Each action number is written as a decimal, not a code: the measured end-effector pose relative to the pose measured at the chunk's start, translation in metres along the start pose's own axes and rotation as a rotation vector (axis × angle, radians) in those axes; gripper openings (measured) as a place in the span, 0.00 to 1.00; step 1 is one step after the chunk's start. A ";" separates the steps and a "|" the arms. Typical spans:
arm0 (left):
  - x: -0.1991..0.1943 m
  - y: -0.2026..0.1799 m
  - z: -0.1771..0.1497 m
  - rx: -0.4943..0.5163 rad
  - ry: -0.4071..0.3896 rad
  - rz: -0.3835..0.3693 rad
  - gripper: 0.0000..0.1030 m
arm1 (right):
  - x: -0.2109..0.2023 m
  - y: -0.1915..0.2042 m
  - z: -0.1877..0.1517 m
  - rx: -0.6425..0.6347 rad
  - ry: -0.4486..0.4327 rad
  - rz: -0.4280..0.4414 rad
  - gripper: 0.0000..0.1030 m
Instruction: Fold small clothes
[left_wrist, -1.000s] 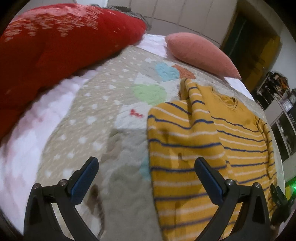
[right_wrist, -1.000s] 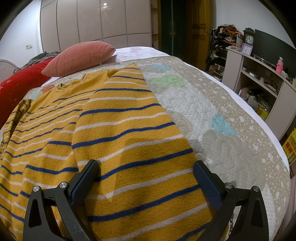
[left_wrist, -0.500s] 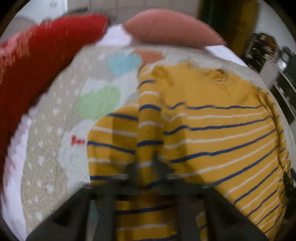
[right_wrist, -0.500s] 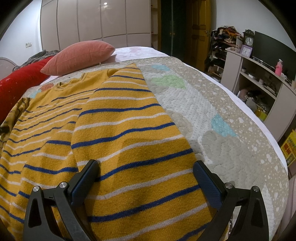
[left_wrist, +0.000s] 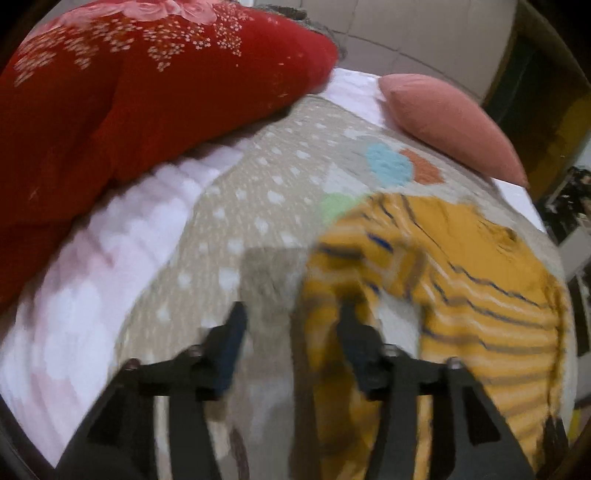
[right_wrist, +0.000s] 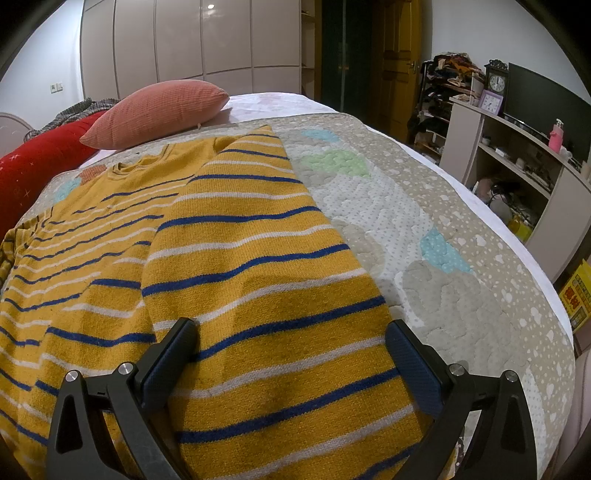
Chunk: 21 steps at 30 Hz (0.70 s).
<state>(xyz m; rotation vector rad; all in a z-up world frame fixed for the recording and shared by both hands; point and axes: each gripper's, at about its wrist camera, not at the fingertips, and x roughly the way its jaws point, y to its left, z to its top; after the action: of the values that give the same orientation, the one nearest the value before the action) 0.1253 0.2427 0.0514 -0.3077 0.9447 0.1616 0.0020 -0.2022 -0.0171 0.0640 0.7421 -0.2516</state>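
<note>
Left gripper (left_wrist: 290, 325) jaws just reopened partway after clamping; sweater (left_wrist: 461, 280) left sleeve now lies folded inward, edge bunched beside right finger, nothing gripped.

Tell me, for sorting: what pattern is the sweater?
Mustard sweater with blue and white stripes; clearest in the right wrist view.

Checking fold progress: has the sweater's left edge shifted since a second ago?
Yes. The sweater edge near the left tool has been drawn in over the body, away from the red pillow.
</note>
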 end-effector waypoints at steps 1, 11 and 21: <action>-0.005 -0.004 -0.011 0.010 0.003 -0.032 0.66 | 0.000 0.000 0.000 0.000 0.000 0.000 1.00; -0.006 -0.061 -0.098 0.218 0.091 -0.103 0.57 | 0.000 0.000 0.000 0.000 0.004 0.003 1.00; -0.070 0.039 -0.072 -0.037 -0.032 0.056 0.11 | -0.055 -0.082 0.006 0.164 0.029 0.091 0.95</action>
<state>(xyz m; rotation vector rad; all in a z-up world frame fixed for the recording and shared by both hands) 0.0186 0.2559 0.0612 -0.3126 0.9196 0.2347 -0.0536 -0.2712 0.0268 0.2570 0.7440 -0.2248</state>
